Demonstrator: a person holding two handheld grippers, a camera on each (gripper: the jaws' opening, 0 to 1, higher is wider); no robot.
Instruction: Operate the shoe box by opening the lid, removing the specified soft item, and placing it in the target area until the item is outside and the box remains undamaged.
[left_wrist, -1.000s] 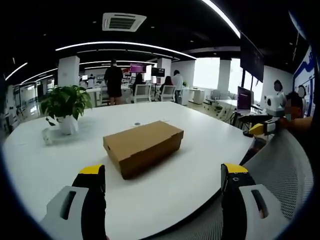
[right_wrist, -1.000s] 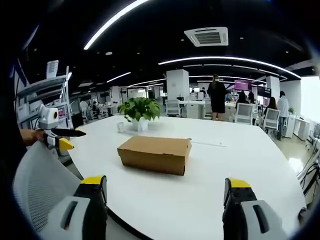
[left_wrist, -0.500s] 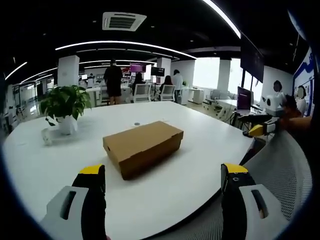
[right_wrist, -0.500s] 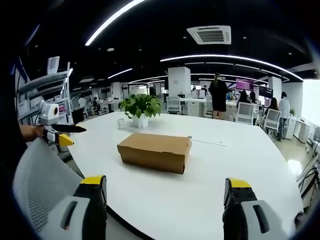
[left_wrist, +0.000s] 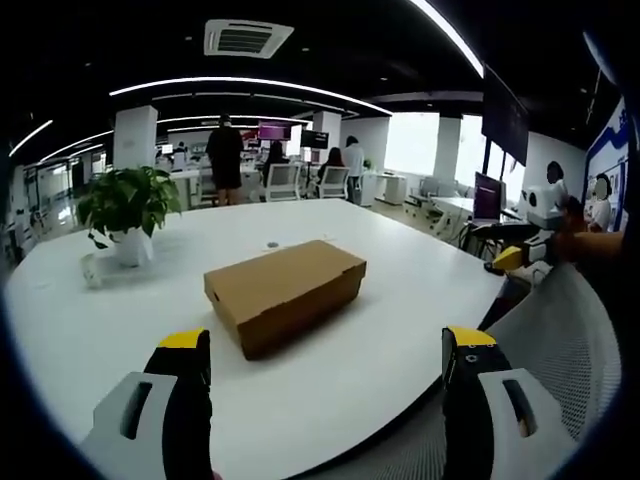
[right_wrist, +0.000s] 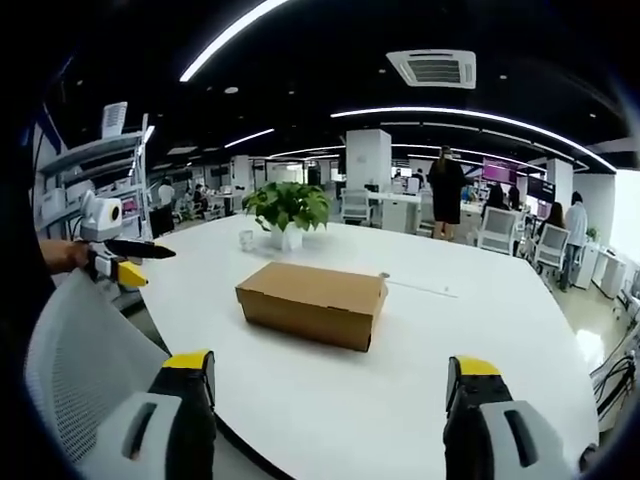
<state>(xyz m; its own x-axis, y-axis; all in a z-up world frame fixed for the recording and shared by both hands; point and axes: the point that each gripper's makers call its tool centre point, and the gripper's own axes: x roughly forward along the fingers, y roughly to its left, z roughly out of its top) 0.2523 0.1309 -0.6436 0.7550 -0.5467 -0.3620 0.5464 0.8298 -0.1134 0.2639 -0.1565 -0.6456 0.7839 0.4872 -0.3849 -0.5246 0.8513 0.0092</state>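
The shoe box (left_wrist: 285, 292) sits closed on the white bench (left_wrist: 380, 340), lid down, at twelve o'clock from the left gripper (left_wrist: 325, 395) and the right gripper (right_wrist: 325, 400). Both sets of jaws gape wide, holding nothing. A potted plant (left_wrist: 125, 212) (leafy) stands at ten o'clock from the box.

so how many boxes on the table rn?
1. The closed brown shoe box lies mid-table on the white table, in front of the potted plant. Nothing seems to hide another.
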